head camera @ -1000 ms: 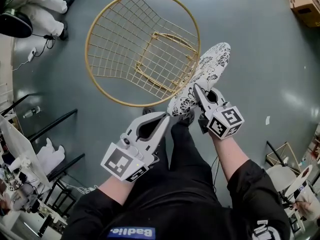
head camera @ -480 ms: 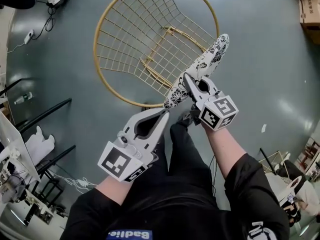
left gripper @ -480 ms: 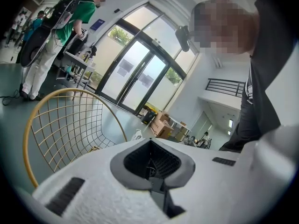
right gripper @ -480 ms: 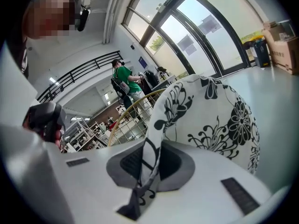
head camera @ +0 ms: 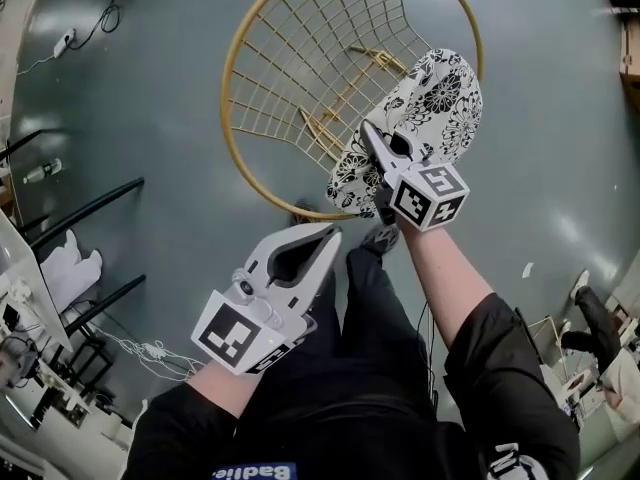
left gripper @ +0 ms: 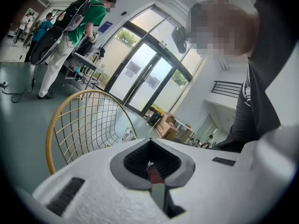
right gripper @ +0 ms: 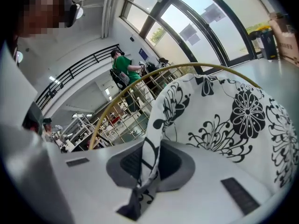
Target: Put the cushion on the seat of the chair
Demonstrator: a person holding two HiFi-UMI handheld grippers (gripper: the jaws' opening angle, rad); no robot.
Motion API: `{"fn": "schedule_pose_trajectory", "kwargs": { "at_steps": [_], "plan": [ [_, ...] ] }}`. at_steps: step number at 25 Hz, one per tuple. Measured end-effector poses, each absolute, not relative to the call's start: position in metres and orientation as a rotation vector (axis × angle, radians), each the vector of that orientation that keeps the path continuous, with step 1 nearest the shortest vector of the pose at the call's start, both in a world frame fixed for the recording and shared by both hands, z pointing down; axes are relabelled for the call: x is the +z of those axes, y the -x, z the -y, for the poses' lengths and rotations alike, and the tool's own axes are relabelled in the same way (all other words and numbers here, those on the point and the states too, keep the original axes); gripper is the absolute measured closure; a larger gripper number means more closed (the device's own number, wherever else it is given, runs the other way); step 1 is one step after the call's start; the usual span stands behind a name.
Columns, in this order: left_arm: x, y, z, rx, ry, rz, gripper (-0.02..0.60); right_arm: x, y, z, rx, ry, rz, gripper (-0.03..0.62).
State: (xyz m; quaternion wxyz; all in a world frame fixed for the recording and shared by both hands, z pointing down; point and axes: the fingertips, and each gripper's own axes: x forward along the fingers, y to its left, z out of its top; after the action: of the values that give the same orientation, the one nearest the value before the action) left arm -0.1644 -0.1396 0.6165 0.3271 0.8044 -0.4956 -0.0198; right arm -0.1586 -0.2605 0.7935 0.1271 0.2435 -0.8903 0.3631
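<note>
right gripper (head camera: pixel 370 134): clamped tight on the near edge of the cushion (head camera: pixel 432 103), fabric pinched right between the jaws
cushion: black and white floral, held up over the right side of the chair (head camera: pixel 232 98), overlapping its gold rim, not down flat on the wire seat yet
left gripper (head camera: pixel 326 234): jaws together, nothing in them, hanging just off the chair's near rim
chair: round gold wire thing standing on the grey floor (head camera: pixel 130 88)
background: person in a green top (left gripper: pixel 93 13) well behind the chair
</note>
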Motion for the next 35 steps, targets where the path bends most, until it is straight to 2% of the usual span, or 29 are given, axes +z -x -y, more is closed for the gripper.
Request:
{"fn": "schedule_pose_trajectory", "kwargs": {
  "at_steps": [8,18,19,22,23,26,35],
  "plan": [
    [0.617,0.2,0.128,-0.073,-2.079,1.324,0.568,0.854,0.217,0.273,1.062,-0.664,2.463,0.553],
    [0.63,0.236,0.108,-0.06,-2.03,1.398,0.568,0.928,0.254,0.268,1.043,-0.633,2.253,0.55],
    [0.633,0.24,0.107,-0.056,-2.029,1.404,0.568,0.933,0.258,0.268,1.052,-0.621,2.249,0.538],
    [0.635,0.251,0.102,-0.053,-2.023,1.415,0.568,0.936,0.276,0.266,1.105,-0.571,2.258,0.387],
    [0.635,0.252,0.1,-0.055,-2.021,1.416,0.568,0.935,0.28,0.266,1.113,-0.56,2.263,0.357],
    [0.629,0.255,0.095,-0.067,-2.031,1.423,0.568,0.924,0.285,0.269,1.134,-0.554,2.307,0.329],
    [0.57,0.243,0.093,-0.114,-2.097,1.419,0.568,0.805,0.24,0.255,1.159,-0.605,2.473,0.327]
  ]
}}
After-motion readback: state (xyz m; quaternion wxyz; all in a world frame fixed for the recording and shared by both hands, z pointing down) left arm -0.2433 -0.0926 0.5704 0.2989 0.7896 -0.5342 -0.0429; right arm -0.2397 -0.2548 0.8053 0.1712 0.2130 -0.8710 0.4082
